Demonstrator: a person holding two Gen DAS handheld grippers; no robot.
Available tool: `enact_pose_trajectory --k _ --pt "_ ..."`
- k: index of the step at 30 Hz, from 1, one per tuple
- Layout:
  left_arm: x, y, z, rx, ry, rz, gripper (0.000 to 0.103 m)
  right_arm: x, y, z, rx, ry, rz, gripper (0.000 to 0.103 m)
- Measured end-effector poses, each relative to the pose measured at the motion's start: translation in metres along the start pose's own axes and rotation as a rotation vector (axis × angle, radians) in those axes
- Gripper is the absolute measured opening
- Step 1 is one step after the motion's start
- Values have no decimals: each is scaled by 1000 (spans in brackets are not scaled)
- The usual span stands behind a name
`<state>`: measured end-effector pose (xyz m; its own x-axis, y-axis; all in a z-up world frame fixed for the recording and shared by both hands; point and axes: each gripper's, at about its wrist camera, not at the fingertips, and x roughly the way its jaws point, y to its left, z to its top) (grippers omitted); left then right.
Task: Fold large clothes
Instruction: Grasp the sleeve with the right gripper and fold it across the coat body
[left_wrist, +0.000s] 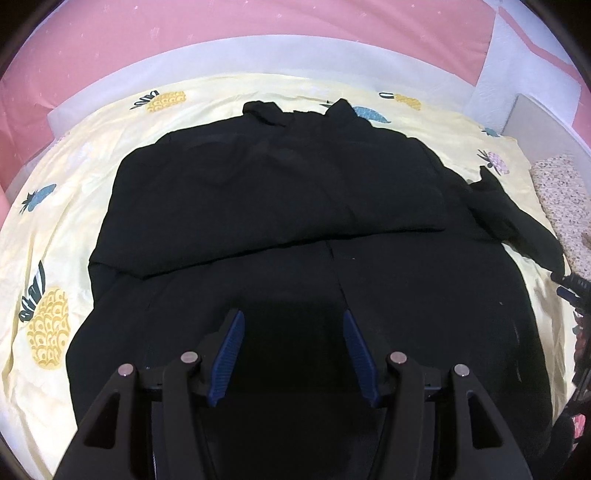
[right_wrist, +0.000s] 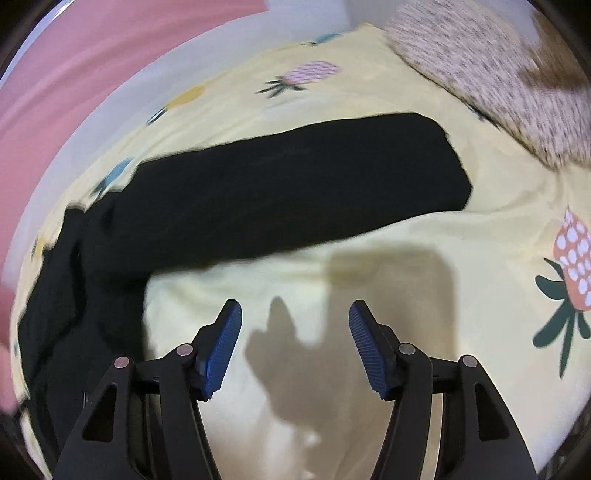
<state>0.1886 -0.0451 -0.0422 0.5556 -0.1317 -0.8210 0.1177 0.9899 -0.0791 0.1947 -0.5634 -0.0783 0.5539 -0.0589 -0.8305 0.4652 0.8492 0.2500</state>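
A large black garment (left_wrist: 295, 206) lies spread on a yellow pineapple-print sheet (left_wrist: 48, 236). One sleeve is folded across its chest, and its collar points away from me. My left gripper (left_wrist: 293, 314) hangs over the garment's lower half, jaws apart with nothing pinched between the blue pads (left_wrist: 231, 350). The other black sleeve (right_wrist: 295, 192) stretches flat across the sheet (right_wrist: 406, 251) in the right wrist view, which is blurred. My right gripper (right_wrist: 294, 304) is open over bare sheet just short of that sleeve. Its shadow falls on the sheet between the fingers.
A pink wall (left_wrist: 258, 26) and a white bed edge (left_wrist: 240, 62) lie beyond the garment. A speckled pinkish blanket (left_wrist: 561, 199) (right_wrist: 491, 74) sits at the sheet's right side. Something dark and some patterned fabric show at the right edge of the left wrist view.
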Motion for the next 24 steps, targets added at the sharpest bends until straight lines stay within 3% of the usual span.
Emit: enact_pose_trajectory --k 8,14,16,17,18,20,24 --pt "22 8 3 1 21 27 58 41 -52 41 255 -18 64 61" --pt "31 17 3 -14 34 42 58 55 -60 59 310 -60 48 61" --pt "33 20 2 -18 38 44 58 57 -58 65 314 -66 32 50" --pt "33 21 2 -20 38 45 58 57 -58 68 314 -69 29 32" --pt "32 23 2 -22 37 46 58 56 -59 70 316 -68 44 22" --pt "31 25 2 -28 35 44 58 51 -55 75 309 -70 50 13" --pt "22 32 4 -49 17 40 58 21 -32 90 236 -135 52 9"
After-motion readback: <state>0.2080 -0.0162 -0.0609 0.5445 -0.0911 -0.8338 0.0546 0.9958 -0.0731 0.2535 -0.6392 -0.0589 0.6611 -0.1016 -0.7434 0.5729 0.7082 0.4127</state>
